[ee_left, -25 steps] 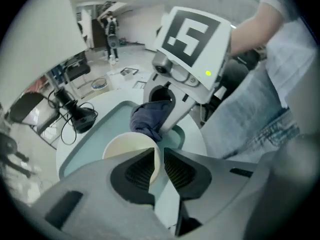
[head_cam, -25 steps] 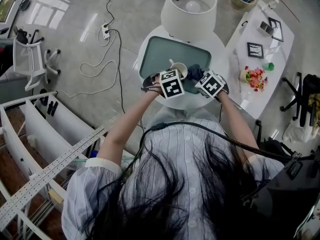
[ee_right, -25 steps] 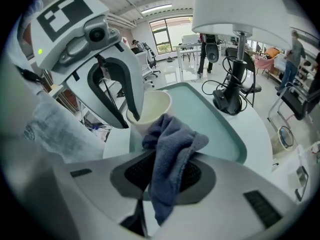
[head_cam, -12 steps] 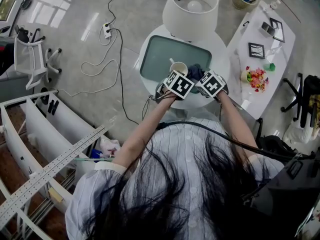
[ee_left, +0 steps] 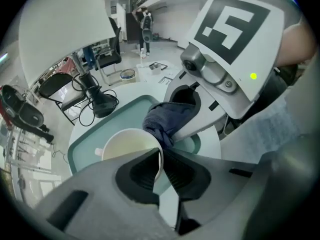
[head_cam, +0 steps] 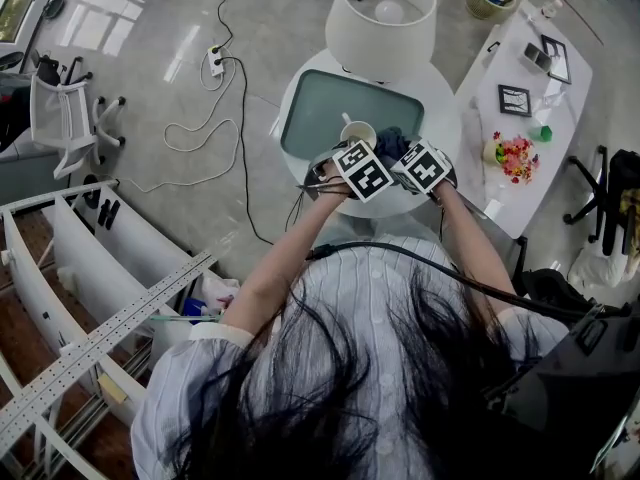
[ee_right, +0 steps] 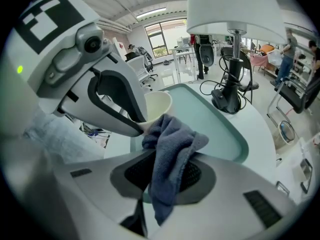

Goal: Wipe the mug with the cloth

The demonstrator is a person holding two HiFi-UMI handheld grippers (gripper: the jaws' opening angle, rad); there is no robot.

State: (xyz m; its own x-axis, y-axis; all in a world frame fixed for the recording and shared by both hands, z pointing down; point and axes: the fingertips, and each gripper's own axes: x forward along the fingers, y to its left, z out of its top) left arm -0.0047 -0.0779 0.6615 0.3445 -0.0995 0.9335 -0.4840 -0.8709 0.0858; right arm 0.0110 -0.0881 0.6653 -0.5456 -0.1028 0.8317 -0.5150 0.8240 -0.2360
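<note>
A cream mug (head_cam: pixel 358 134) is over the teal tray (head_cam: pixel 320 118) on a round white table. My left gripper (ee_left: pixel 160 160) is shut on the mug's near rim (ee_left: pixel 158 156), one jaw inside the wall and one outside, and its jaws have just closed a little further. My right gripper (ee_right: pixel 167 159) is shut on a dark blue cloth (ee_right: pixel 170 154), which bunches up against the mug's side (ee_right: pixel 159 105). In the head view the two grippers sit side by side, the left gripper (head_cam: pixel 354 150) at the mug and the right gripper (head_cam: pixel 400 154) at the cloth (head_cam: pixel 390 145).
A lamp with a big white shade (head_cam: pixel 382 13) stands on the round table behind the tray, its black base (ee_right: pixel 227 101) near the tray's far edge. A white side table (head_cam: pixel 560 118) with picture frames and flowers is at the right. Cables and a power strip (head_cam: pixel 212 63) lie on the floor.
My left gripper has rolled and shifted a little to the right, closer to the right gripper, still at the mug. The right gripper and cloth have stayed put.
</note>
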